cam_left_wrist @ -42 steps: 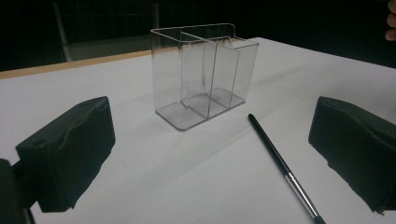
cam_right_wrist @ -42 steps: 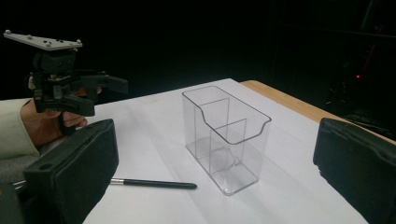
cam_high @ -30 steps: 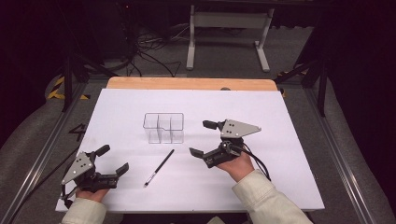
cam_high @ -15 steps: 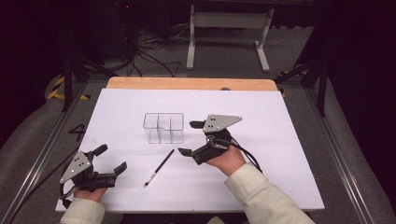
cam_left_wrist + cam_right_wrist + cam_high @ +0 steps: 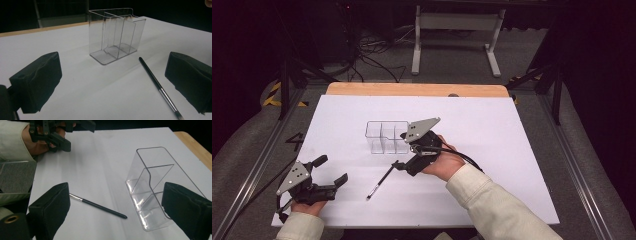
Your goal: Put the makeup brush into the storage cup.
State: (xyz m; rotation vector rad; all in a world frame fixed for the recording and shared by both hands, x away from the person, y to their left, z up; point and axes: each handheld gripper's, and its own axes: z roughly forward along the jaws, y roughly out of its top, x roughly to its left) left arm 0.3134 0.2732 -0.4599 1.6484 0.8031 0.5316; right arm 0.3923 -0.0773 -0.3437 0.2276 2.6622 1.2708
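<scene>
A slim black brush [image 5: 100, 206] with a metal ferrule lies between the right gripper's [image 5: 116, 212] wide, slightly closing fingers, beside a clear 3-compartment plastic organizer [image 5: 155, 187].

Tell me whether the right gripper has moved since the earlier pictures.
Yes. The right gripper has slid left across the table, ending in front of the clear organizer near the brush, its fingers closing slightly on nothing.

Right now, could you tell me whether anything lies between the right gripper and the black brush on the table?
Nothing visible does. The right gripper hangs open just past the brush's handle end, its jaws having just been closing slightly with nothing between them. The clear organizer stands behind, off that path, and the left gripper rests well aside.
</scene>
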